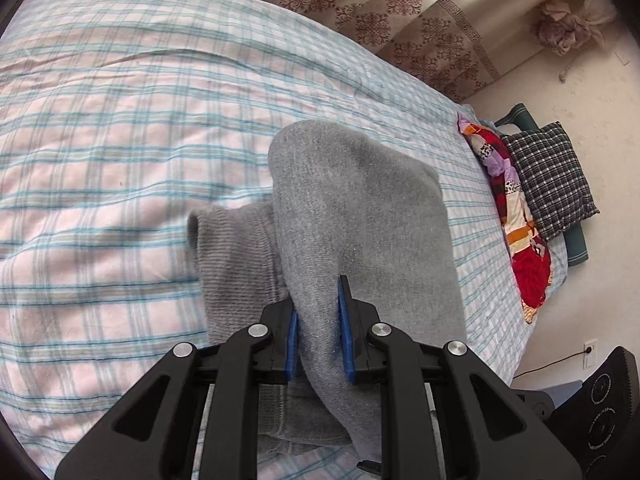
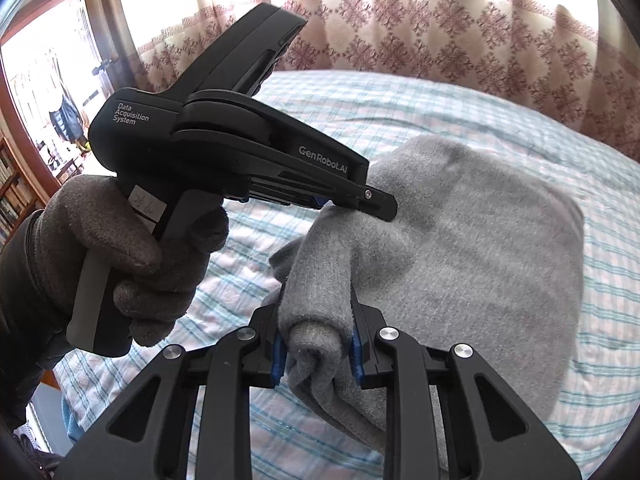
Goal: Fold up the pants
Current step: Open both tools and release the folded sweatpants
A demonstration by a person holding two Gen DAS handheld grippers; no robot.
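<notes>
Grey knit pants (image 1: 360, 220) hang bunched over the plaid bed. My left gripper (image 1: 319, 332) is shut on a thick fold of them, the blue pads pressed against the cloth on both sides. In the right wrist view the pants (image 2: 480, 248) spread out to the right, and my right gripper (image 2: 316, 344) is shut on a rolled bundle of the same cloth. The left gripper (image 2: 360, 204), held in a gloved hand (image 2: 132, 256), grips the pants just above and to the left of the right one. The pants are lifted at the gripped end.
The bed (image 1: 120, 140) has a pink and blue plaid sheet. A colourful pillow (image 1: 516, 216) and a dark checked pillow (image 1: 552, 180) lie at its right end by the wall. Patterned curtains (image 2: 440, 32) hang behind the bed. A bookshelf (image 2: 12, 196) stands at the left.
</notes>
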